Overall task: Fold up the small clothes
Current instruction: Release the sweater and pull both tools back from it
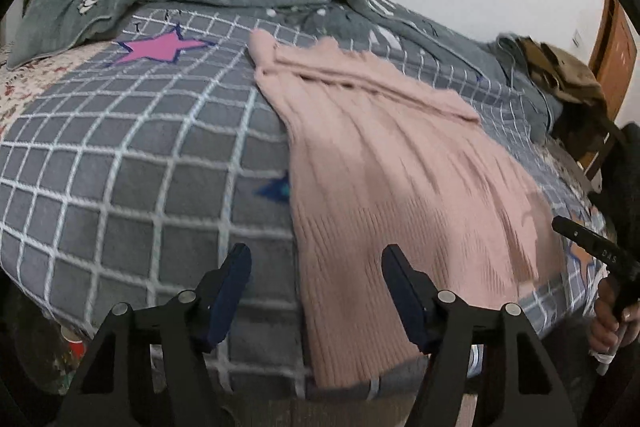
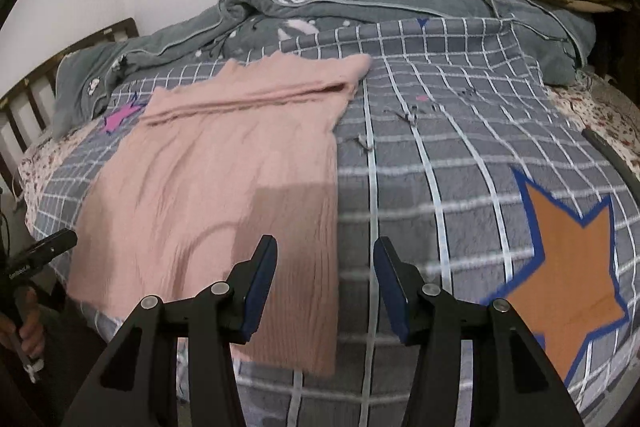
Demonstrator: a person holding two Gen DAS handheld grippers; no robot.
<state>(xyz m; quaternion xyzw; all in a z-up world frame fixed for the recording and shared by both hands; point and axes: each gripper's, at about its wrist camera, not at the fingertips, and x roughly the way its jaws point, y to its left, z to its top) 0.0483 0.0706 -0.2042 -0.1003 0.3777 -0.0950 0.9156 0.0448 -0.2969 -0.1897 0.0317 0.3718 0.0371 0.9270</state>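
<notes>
Pink knit garment (image 1: 384,195) flat on checked blanket (image 1: 132,163); left gripper (image 1: 316,267) fingers apart, empty.

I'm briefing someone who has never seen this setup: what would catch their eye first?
The pink ribbed knit garment stands out, spread flat across the grey checked blanket with its far end folded over. Next come the blanket's big stars: an orange one to the garment's right, a pink one to its left. Both the left gripper and right gripper hover at the bed's near edge, jaws open.

Black left tool (image 1: 316,291) and right tool (image 2: 325,285): dark-blue pads, silver pivot screws
</notes>
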